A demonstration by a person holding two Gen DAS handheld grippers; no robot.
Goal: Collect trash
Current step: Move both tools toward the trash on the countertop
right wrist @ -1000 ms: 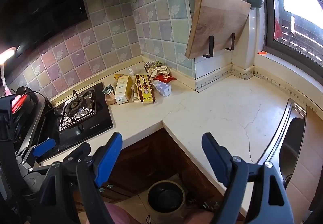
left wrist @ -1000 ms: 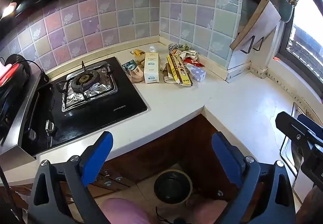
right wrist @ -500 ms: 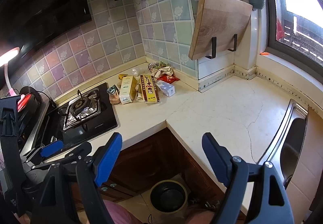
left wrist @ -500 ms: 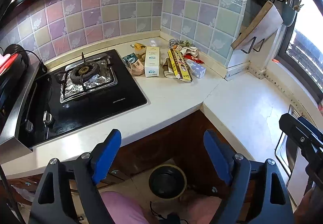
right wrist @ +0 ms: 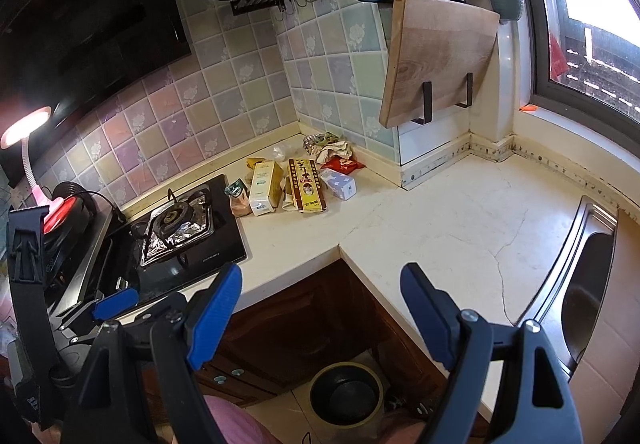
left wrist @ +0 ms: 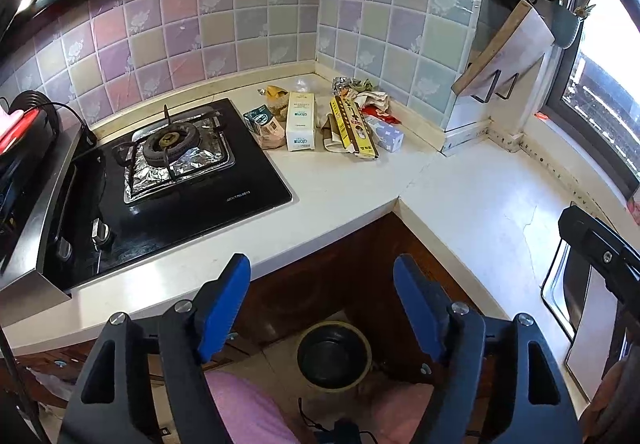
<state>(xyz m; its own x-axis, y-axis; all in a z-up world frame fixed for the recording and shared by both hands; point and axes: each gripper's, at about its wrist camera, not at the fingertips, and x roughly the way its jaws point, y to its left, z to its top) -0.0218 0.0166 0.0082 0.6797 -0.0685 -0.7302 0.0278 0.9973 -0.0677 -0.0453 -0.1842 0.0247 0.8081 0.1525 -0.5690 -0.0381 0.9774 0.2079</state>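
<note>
Hovering off the cream stone countertop (left wrist: 340,199), both blue-padded grippers, left (left wrist: 322,308) and right (right wrist: 320,318), stand apart, empty; left jaws have just been closing; corner litter pile (left wrist: 336,119), possibly cartons, lies well beyond.

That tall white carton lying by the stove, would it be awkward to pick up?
Probably not. The white carton lies flat on the counter, so it shouldn't roll or tip. Its straight, undented sides suggest stiff board. As trash it is likely empty and light, though that cannot be seen.

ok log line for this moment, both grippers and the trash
left gripper: open, jaws just narrowing, nothing between | right gripper: open, empty | trash pile: untouched in counter corner | bin: on floor
</note>
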